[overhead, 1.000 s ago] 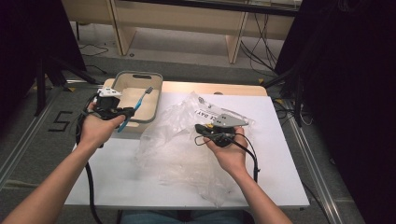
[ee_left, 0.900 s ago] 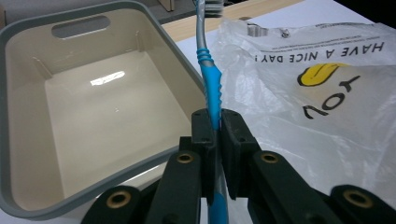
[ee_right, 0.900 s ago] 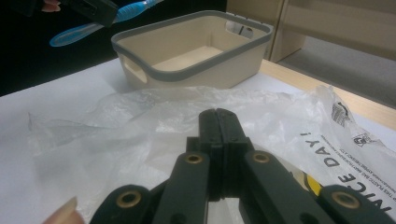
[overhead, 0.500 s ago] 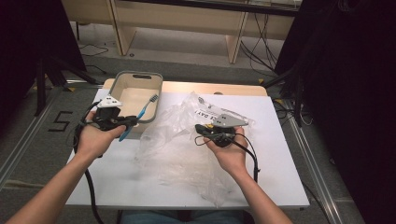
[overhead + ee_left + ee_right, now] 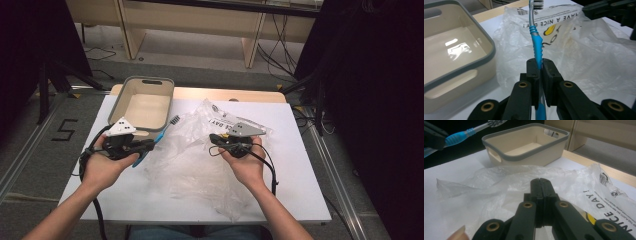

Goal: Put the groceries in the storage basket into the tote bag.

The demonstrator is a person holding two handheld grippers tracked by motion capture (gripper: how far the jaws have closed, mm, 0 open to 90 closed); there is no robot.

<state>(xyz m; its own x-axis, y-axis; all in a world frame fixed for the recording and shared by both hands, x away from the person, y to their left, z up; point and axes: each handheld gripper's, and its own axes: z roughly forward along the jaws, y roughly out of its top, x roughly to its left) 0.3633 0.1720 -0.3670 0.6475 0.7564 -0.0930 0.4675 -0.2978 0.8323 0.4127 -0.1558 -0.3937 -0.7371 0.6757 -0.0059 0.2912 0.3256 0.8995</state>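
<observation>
The bin (image 5: 143,104) blocks the desk's (image 5: 295,165) far left corner and the crumpled bag (image 5: 200,165) sprawls across the middle, leaving bare passable strips along the right edge, the near left corner, and behind the bag.

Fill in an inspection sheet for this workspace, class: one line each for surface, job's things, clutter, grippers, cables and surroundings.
Surface: white table, wooden strip along its far edge.
Job's things: blue toothbrush clamped by its handle; empty beige bin with grey rim at the far left of the table; crumpled clear plastic bag, printed lettering, spread mid-table.
Clutter: nothing seen.
Grippers: left gripper shut on the toothbrush, beside the bin; right gripper shut, over the bag; whether it pinches the film cannot be told.
Cables: black cable trailing from each gripper.
Surroundings: wooden furniture, floor cables, a floor marking "5".
</observation>
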